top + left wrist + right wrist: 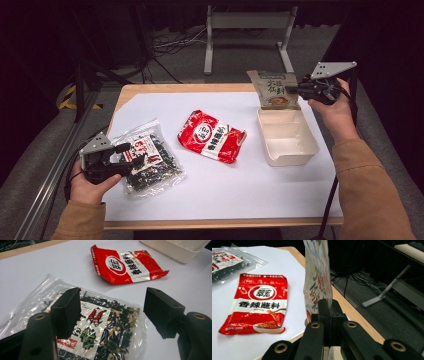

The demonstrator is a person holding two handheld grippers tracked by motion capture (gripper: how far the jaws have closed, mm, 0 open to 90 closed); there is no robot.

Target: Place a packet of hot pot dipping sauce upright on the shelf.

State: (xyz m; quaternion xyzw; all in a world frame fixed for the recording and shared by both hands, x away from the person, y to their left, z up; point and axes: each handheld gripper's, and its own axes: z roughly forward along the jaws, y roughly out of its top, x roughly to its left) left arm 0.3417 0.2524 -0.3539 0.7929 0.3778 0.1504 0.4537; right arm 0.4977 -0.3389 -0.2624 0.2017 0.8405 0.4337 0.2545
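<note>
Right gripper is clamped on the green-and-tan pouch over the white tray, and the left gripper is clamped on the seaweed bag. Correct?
Not quite. The left gripper is open over the seaweed bag, as the left gripper view shows. The right gripper does clamp the pouch above the white tray.

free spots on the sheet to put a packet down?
Bare white sheet along the near edge, below the red packet and the tray, and at the far left corner. The tray itself lies empty. Crowded: left side, around the clear seaweed bag under the left gripper.

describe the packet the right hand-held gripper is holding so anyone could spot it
Start at the cream tray on the table's right. Above its far end hangs an olive-green packet, pinched by the right hand-held gripper. Its neighbours lie flat on the table.
</note>
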